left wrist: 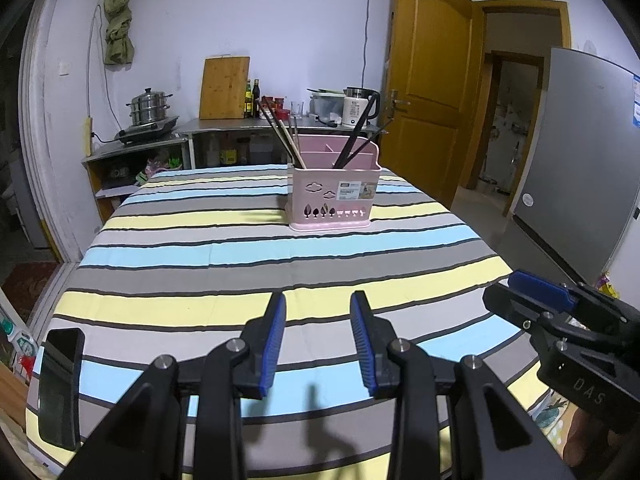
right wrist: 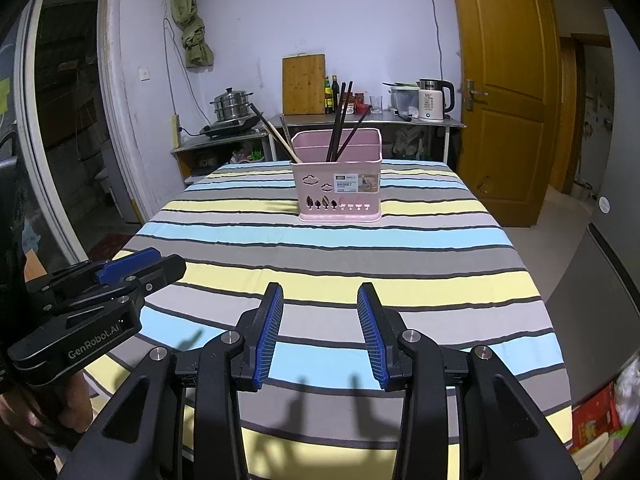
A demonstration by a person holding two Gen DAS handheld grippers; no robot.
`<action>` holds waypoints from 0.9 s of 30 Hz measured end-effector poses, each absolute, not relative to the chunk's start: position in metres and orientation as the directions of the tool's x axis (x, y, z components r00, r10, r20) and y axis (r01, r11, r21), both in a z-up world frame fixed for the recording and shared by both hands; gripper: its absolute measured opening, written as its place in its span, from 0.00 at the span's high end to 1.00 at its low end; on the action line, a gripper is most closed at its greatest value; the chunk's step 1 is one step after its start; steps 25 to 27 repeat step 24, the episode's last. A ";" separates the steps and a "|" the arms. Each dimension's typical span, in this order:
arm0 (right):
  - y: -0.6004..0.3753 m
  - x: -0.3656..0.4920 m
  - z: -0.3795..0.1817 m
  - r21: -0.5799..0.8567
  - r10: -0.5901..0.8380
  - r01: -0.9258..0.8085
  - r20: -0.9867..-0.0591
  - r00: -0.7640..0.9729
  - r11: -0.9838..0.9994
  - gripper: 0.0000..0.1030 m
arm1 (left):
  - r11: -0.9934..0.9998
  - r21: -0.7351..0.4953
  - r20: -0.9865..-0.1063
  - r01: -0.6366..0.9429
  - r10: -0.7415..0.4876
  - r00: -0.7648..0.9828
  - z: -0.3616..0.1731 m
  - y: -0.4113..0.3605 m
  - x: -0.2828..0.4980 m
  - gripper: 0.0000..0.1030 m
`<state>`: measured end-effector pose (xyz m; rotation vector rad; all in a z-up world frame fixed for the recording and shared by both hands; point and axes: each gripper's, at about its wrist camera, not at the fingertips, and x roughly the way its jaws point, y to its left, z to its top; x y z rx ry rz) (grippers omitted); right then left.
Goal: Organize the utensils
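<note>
A pink utensil basket (left wrist: 334, 196) (right wrist: 338, 186) stands upright at the far middle of the striped table (left wrist: 200, 256) (right wrist: 400, 248). Black chopsticks (left wrist: 354, 140) (right wrist: 340, 128) lean in its right compartment. Wooden and dark chopsticks (left wrist: 286, 136) (right wrist: 280, 136) lean out of its left end. My left gripper (left wrist: 318, 308) (right wrist: 156, 266) is open and empty above the near table. My right gripper (right wrist: 320, 300) (left wrist: 516, 288) is open and empty beside it, to the right. Both are well short of the basket.
A black phone (left wrist: 60, 388) lies at the table's near left corner. Behind the table is a steel counter (right wrist: 360, 120) with a cutting board, bottles, kettle (right wrist: 434, 100) and steamer pot (left wrist: 150, 108). A wooden door (left wrist: 432, 80) and grey fridge (left wrist: 580, 152) stand right.
</note>
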<state>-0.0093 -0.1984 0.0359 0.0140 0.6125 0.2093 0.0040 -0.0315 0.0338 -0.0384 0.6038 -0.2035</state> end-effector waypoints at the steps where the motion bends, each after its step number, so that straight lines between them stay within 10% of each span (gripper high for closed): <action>1: -0.199 -0.009 0.036 0.075 0.199 -0.191 -0.570 0.797 0.979 0.62 | 0.979 -0.097 -0.560 0.180 -0.203 0.803 0.034 -0.031 0.004 0.66; 27: -0.196 -0.010 0.033 0.064 0.194 -0.193 -0.580 0.791 0.979 0.62 | 0.980 -0.070 -0.551 0.187 -0.194 0.812 0.033 -0.037 0.000 0.61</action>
